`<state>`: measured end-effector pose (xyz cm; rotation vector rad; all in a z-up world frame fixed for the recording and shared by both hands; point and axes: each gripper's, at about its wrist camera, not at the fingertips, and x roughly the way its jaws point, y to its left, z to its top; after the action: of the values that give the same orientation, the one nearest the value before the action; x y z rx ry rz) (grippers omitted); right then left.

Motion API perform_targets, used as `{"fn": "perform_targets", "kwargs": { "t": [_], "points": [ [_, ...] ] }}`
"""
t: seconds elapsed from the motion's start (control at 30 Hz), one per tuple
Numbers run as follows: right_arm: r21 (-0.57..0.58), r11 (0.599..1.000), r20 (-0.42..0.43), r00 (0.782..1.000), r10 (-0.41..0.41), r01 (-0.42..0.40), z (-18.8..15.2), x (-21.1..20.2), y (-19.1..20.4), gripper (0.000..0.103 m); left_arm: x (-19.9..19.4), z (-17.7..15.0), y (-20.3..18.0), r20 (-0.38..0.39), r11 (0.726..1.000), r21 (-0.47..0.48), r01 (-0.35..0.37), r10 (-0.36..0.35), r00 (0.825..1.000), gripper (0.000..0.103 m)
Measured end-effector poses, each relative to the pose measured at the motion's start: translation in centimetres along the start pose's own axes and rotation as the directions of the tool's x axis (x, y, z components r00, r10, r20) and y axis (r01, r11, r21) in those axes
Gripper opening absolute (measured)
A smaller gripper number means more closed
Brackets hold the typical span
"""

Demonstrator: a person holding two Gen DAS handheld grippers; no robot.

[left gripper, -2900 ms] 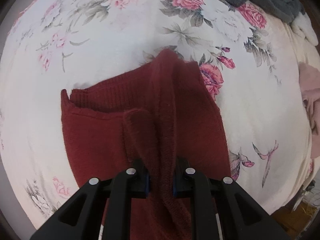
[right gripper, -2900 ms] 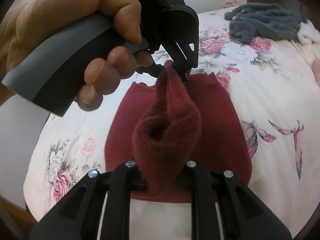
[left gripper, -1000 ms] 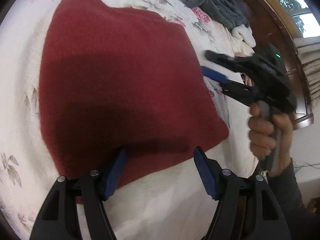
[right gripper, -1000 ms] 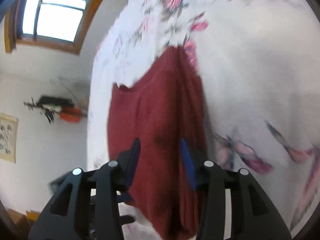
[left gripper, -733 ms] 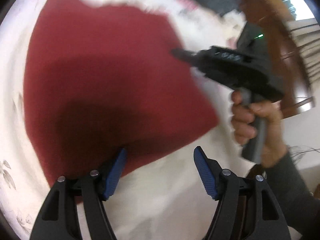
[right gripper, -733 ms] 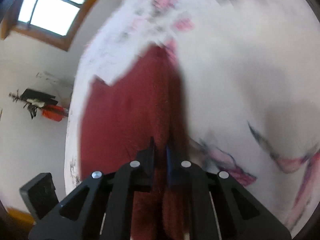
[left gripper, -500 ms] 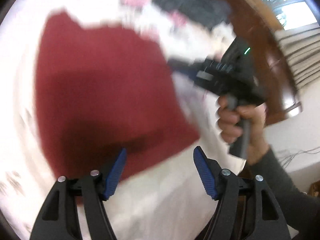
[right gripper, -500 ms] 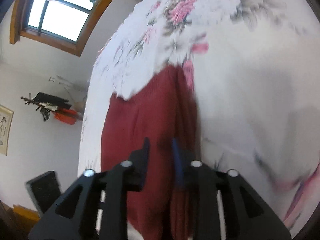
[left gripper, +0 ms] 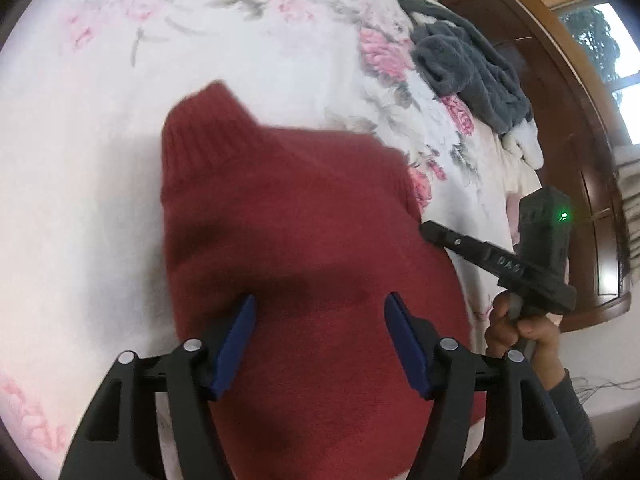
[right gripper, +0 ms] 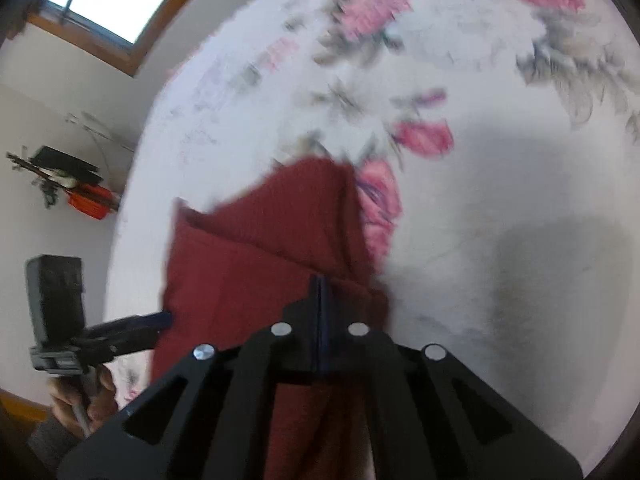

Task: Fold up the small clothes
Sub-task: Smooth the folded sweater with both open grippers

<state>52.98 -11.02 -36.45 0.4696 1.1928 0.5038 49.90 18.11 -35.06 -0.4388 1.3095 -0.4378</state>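
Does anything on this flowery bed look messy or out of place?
Mostly the crumpled dark grey fleecy garment, heaped unfolded at the far edge of the floral bedspread. The dark red knitted garment lies fairly flat, though one edge looks bunched near the right gripper.

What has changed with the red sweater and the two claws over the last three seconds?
Both claws were pinching a bunched-up fold of the red sweater above the bed. The left claw has let go and now stands open over the sweater, which lies spread out. The right claw opened briefly, then closed again at the sweater's right edge. The flowered bedspread and grey clothes stayed put.
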Motion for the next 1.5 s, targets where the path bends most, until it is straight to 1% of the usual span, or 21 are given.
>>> {"fn": "perform_targets", "kwargs": {
  "t": [0.07, 0.13, 0.2, 0.23, 0.33, 0.4, 0.43, 0.47, 0.57, 0.67, 0.73, 0.8, 0.87, 0.93, 1.0, 1.07, 1.13, 1.2, 1.3, 1.4, 1.5],
  "points": [
    [-0.025, 0.995, 0.023, 0.995, 0.101, -0.101, -0.8, -2.0, 1.4, 0.007, -2.3, -0.3, -1.5, 0.05, 0.996, 0.039, 0.075, -0.077, 0.996, 0.067],
    [-0.102, 0.988, -0.034, 0.993, 0.116, -0.119, -2.4, -2.0, 2.7, 0.008, -3.9, -1.4, -2.2, 0.078, 0.987, 0.075, 0.142, -0.148, 0.986, 0.067],
    [-0.137, 0.99, -0.103, 0.994, 0.022, -0.036, -3.8, -0.3, 2.3, 0.0, -3.0, -2.2, -2.5, 0.051, 0.989, 0.091, 0.12, -0.125, 0.991, 0.067],
    [-0.143, 0.99, -0.115, 0.993, -0.031, 0.014, -4.4, 0.6, 1.2, 0.0, -1.4, -2.7, -2.3, 0.008, 0.993, 0.102, 0.052, -0.054, 0.999, 0.066],
    [-0.076, 0.997, -0.082, 0.996, -0.021, 0.014, -4.8, -1.8, 0.8, 0.001, 0.0, -3.6, -1.6, -0.023, 0.992, 0.12, -0.025, 0.028, 0.999, 0.057],
    [-0.093, 0.994, -0.052, 0.997, 0.054, -0.059, -6.1, -4.5, 2.4, 0.01, -2.3, -4.0, -2.5, 0.003, 0.994, 0.106, 0.037, -0.037, 0.999, 0.058],
    [-0.103, 0.986, -0.062, 0.99, 0.129, -0.135, -7.5, -5.8, 3.4, 0.01, -4.1, -4.8, -3.2, 0.027, 0.986, 0.121, 0.116, -0.12, 0.992, 0.059],
    [-0.122, 0.981, -0.076, 0.987, 0.142, -0.151, -8.6, -6.2, 3.9, 0.01, -5.1, -5.9, -3.5, 0.037, 0.982, 0.137, 0.129, -0.135, 0.99, 0.06],
    [-0.155, 0.984, -0.172, 0.984, 0.057, -0.084, -12.2, -4.1, 3.3, 0.002, -3.5, -8.5, -2.9, -0.04, 0.986, 0.153, 0.058, -0.053, 0.998, 0.057],
    [-0.077, 0.995, -0.165, 0.985, 0.049, -0.062, -13.7, -3.6, 1.2, 0.0, -2.3, -9.7, -0.7, -0.058, 0.996, 0.087, 0.021, -0.016, 0.998, 0.037],
    [-0.081, 0.992, -0.108, 0.991, 0.083, -0.092, -14.1, -6.5, 2.6, 0.01, -4.5, -9.6, -0.7, -0.022, 0.997, 0.021, 0.08, -0.08, 0.997, 0.048],
    [-0.063, 0.985, -0.083, 0.984, 0.158, -0.163, -15.1, -8.6, 3.1, 0.013, -8.0, -10.8, -1.6, 0.057, 0.989, 0.046, 0.138, -0.14, 0.988, 0.08],
    [-0.053, 0.989, -0.101, 0.986, 0.13, -0.136, -16.4, -8.4, 2.2, 0.013, -8.8, -12.4, -1.5, 0.077, 0.992, 0.061, 0.111, -0.116, 0.99, 0.088],
    [-0.022, 0.999, -0.163, 0.986, 0.043, -0.047, -17.6, -6.0, -0.1, 0.01, -5.7, -14.0, -0.3, -0.035, 0.999, 0.033, 0.008, -0.007, 0.999, 0.088],
    [0.015, 0.998, -0.167, 0.984, 0.058, -0.057, -17.3, -5.3, -0.5, 0.011, -2.8, -15.5, 1.0, -0.143, 0.997, -0.001, -0.072, 0.071, 0.987, 0.086],
    [0.049, 0.992, -0.144, 0.982, 0.124, -0.118, -16.5, -7.0, -0.2, 0.023, -3.1, -16.6, 1.4, -0.121, 0.999, -0.012, -0.043, 0.042, 0.992, 0.087],
    [0.059, 0.986, -0.091, 0.983, 0.159, -0.154, -15.5, -9.3, 0.0, 0.071, -5.4, -17.0, 1.6, -0.051, 0.998, -0.04, 0.046, -0.048, 0.998, 0.088],
    [0.12, 0.976, -0.047, 0.981, 0.187, -0.18, -13.4, -10.5, -1.6, 0.074, -7.8, -16.8, 2.9, 0.021, 0.99, -0.086, 0.108, -0.107, 0.994, 0.088],
    [0.249, 0.93, -0.058, 0.954, 0.295, -0.272, -9.9, -9.6, -4.0, 0.075, -9.6, -16.0, 5.3, 0.061, 0.979, -0.147, 0.142, -0.135, 0.989, 0.088],
    [0.354, 0.883, -0.078, 0.931, 0.356, -0.308, -7.1, -6.8, -6.2, 0.078, -8.9, -14.5, 7.4, 0.036, 0.961, -0.2, 0.191, -0.187, 0.982, 0.088],
    [0.381, 0.883, -0.117, 0.933, 0.341, -0.275, -5.2, -4.1, -6.6, 0.078, -7.3, -14.6, 8.1, 0.004, 0.943, -0.218, 0.252, -0.257, 0.966, 0.088]
  ]
}}
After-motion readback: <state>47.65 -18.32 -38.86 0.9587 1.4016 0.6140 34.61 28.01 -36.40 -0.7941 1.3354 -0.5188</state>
